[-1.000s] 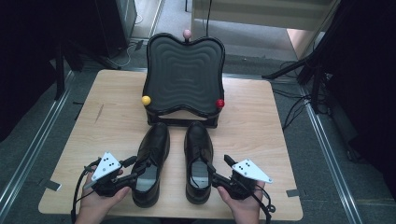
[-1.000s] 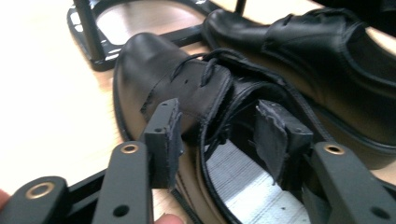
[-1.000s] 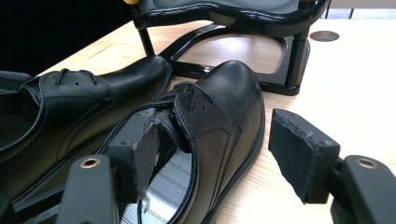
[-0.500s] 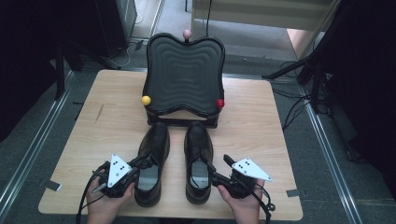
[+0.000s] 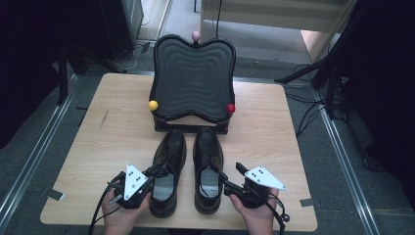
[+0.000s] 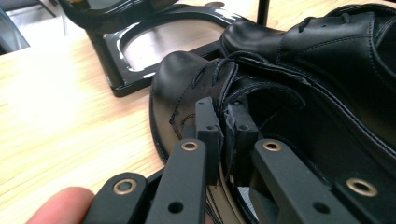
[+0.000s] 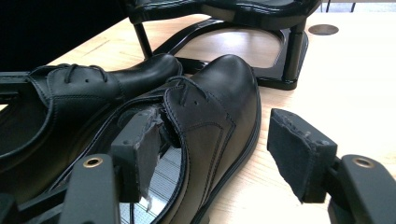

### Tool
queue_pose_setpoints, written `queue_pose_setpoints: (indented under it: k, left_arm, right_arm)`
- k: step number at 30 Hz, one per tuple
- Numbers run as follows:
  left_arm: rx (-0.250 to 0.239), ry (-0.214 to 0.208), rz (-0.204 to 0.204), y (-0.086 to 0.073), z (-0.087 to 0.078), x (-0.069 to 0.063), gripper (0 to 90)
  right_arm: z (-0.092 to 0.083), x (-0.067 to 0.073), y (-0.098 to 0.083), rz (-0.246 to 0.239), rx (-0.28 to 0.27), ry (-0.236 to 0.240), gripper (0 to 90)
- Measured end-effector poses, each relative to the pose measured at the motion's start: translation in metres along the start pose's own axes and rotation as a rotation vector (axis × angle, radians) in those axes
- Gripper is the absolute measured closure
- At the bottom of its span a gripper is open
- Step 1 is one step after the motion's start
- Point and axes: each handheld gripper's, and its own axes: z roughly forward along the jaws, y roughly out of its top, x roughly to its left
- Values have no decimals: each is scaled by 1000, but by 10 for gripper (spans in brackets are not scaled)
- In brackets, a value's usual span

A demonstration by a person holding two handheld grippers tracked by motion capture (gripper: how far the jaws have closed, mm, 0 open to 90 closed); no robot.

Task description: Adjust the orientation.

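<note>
My left gripper's fingers (image 6: 208, 128) pinch the side wall of the left shoe (image 5: 168, 171) at its opening; my right gripper's fingers (image 7: 140, 140) stand apart, straddling the outer wall of the right shoe (image 5: 207, 169), one pad inside, one outside. Both shoes lie side by side near the worktop's (image 5: 274, 127) front edge. I judge the leather smooth, pliant at the collar, moderately heavy; the collar gives best purchase. Beyond stands a black ridged footrest (image 5: 192, 83), then grey floor with cables.
</note>
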Motion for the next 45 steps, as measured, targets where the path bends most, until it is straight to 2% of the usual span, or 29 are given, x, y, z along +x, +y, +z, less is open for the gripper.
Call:
queue_pose_setpoints:
  k: [1, 4, 6, 13, 17, 21, 24, 25, 26, 27, 30, 31, 32, 33, 36, 38, 42, 45]
  left_arm:
    - [-7, -2, 10, 0, 1, -3, 871]
    - [-10, -13, 4, 0, 3, -4, 872]
    - [-18, -3, 4, 1, 5, -7, 872]
    - [-36, 40, -37, 4, 16, -17, 871]
    - [-42, 53, -46, 5, 19, -22, 870]
    - [-37, 27, -50, 5, 19, -20, 860]
    - [-43, -40, -101, 5, 16, -12, 776]
    - [-44, -80, -117, 4, 14, -8, 645]
    - [-44, -80, -117, 4, 14, -8, 586]
    - [-49, -93, -123, 4, 13, -6, 586]
    - [-56, -125, -159, 4, 7, 2, 395]
    - [-56, -129, -172, 5, 5, 5, 253]
    - [-50, -130, -187, 5, 3, 9, 253]
    - [-49, -133, -197, 5, 1, 13, 135]
    - [-65, -145, -205, 0, -6, 28, 99]
    - [-75, -138, -208, -5, -10, 39, 37]
    - [-82, -95, -258, -15, -17, 63, 33]
    - [-94, -54, -263, -25, -23, 82, 23]
  right_arm:
    - [0, 0, 0, 2, 2, -1, 351]
    - [0, -1, -1, 3, 3, -3, 352]
    - [0, -1, -1, 6, 6, -3, 352]
    - [2, 1, -3, 4, 17, -3, 354]
    - [3, 1, -4, 3, 18, 0, 354]
    - [3, 2, -4, 2, 19, 5, 353]
    - [2, 3, -4, 2, 20, 5, 352]
    - [2, 4, -3, 7, 19, 8, 351]
    - [2, 4, -3, 7, 19, 8, 351]
    - [2, 4, -3, 6, 20, 9, 350]
    - [1, 8, -2, 2, 21, 13, 346]
    - [0, 11, -1, 0, 20, 16, 343]
    - [0, 11, -1, 0, 20, 16, 343]
    - [-1, 14, 0, 0, 26, 11, 341]
    - [-1, 16, 1, -6, 26, 11, 338]
    - [-2, 19, 2, -10, 30, 12, 335]
    - [-2, 27, 3, -16, 39, 17, 323]
    - [-1, 35, 4, -34, 56, 18, 304]
